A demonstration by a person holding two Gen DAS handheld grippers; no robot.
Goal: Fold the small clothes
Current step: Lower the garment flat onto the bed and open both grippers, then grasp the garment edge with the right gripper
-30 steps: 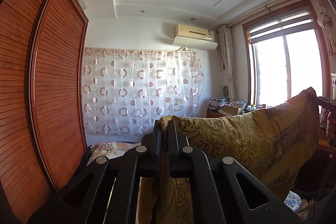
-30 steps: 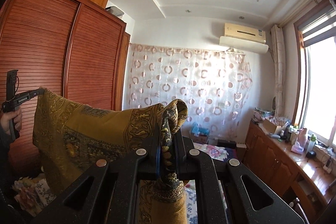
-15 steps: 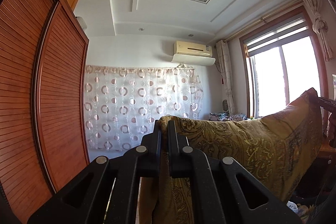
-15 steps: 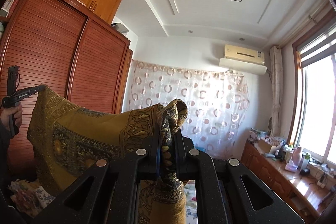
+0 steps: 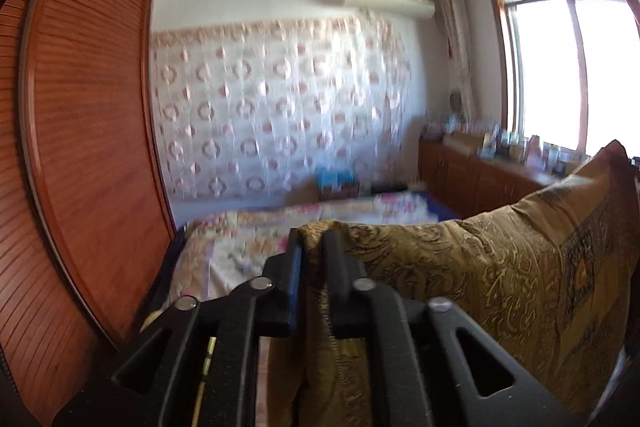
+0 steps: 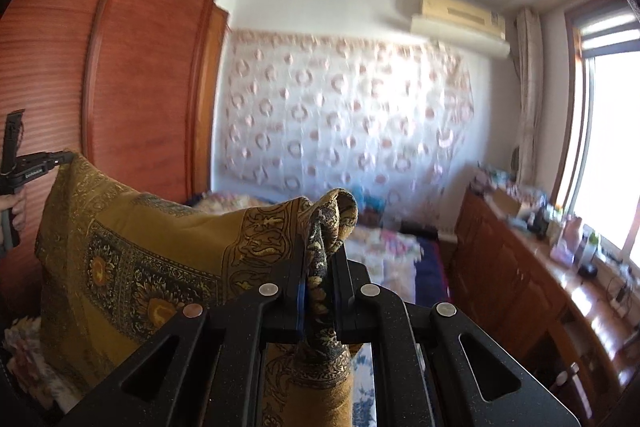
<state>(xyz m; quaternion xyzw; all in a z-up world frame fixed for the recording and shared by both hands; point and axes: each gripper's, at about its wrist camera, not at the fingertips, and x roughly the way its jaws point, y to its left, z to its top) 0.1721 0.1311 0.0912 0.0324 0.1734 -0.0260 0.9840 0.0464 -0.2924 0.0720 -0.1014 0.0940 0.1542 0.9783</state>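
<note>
Cloth hangs stretched between both grippers, above the bed. Right gripper clamps one corner. Left gripper jaws are opening, its corner loose between them.

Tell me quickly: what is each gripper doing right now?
Left gripper: jaws opening, patterned cloth between them.
Right gripper: shut on the cloth.

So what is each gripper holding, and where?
Right gripper pinches the gold cloth at a top corner; left gripper, jaws opening, has the other corner between them.
</note>
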